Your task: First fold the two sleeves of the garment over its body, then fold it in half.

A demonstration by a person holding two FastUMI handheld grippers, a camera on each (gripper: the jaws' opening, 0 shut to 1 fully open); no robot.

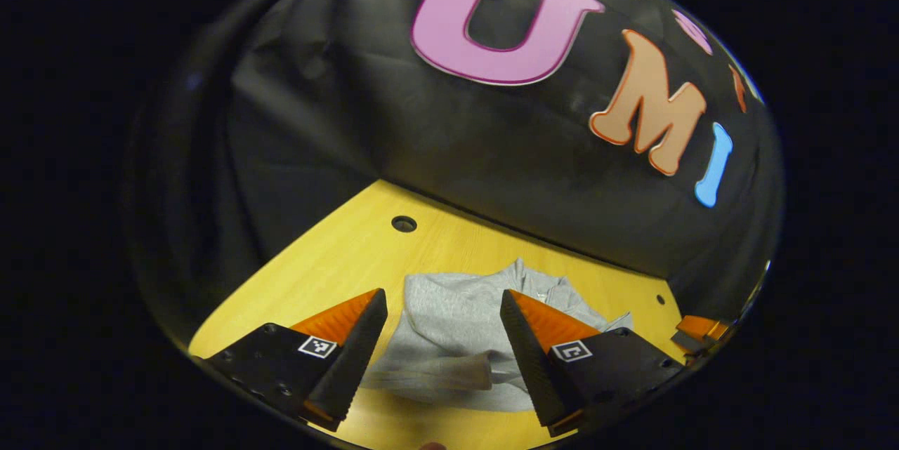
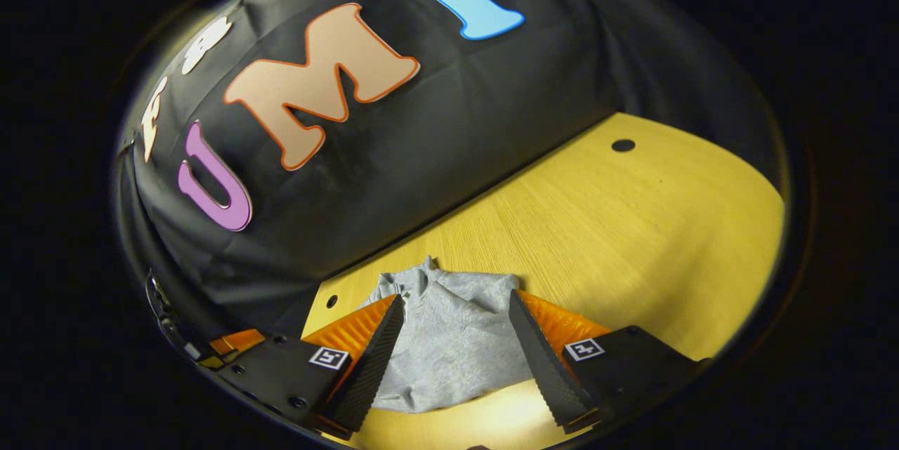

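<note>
L gripper hangs w/ jaws spread, nothing pinched; grey garment lies bunched on the yellow table just ahead, a sleeve across its near edge. R gripper likewise spread over it. Risk I see: grabbing two layers at once, dragging the whole heap.

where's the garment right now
The grey garment lies bunched on the yellow table near the back wall, ahead of both open grippers' fingers in both views.
</note>
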